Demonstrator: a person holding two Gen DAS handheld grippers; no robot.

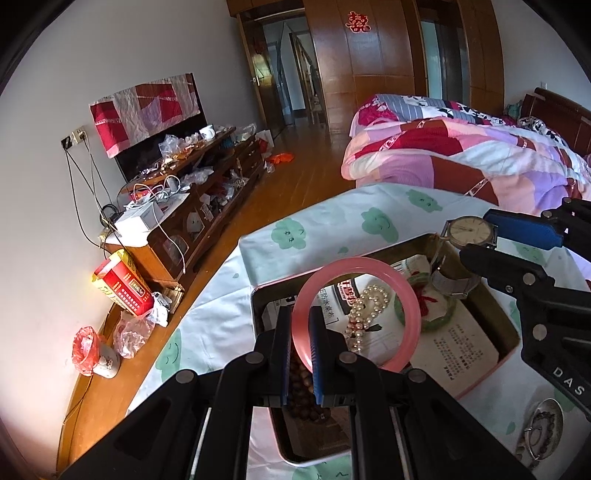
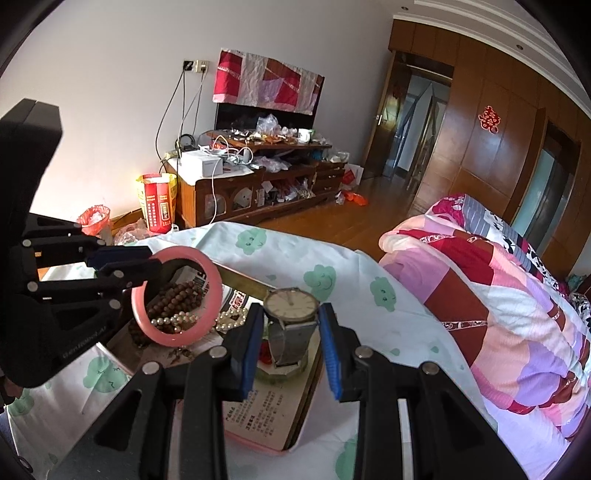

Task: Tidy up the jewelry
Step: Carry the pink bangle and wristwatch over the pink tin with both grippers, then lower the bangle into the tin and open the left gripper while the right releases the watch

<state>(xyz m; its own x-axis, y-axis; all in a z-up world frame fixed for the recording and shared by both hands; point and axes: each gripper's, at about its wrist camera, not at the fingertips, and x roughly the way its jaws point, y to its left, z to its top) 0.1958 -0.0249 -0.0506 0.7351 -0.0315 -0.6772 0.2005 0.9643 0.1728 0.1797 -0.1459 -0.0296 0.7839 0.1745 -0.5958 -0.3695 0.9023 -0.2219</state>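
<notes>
On a bedroom's cloud-print tablecloth (image 1: 314, 221), our nearly closed left gripper (image 1: 300, 354) pinches a pink round bangle (image 1: 410, 295) over the metal tin (image 1: 511, 328); at two o'clock, our part-open right gripper (image 2: 291, 354) holds a steel-strapped wristwatch (image 2: 291, 306). Pearls (image 1: 369, 299) and beads already lie inside.

A lived-in home bedroom: a bed (image 2: 498, 295) heaped with a patchwork quilt, wooden wardrobes (image 1: 369, 74) bearing a red paper wedding character (image 1: 359, 22), a wood floor (image 1: 303, 177), and a cluttered low TV cabinet (image 2: 258, 177) beneath a cloth-draped television (image 2: 266, 110).
</notes>
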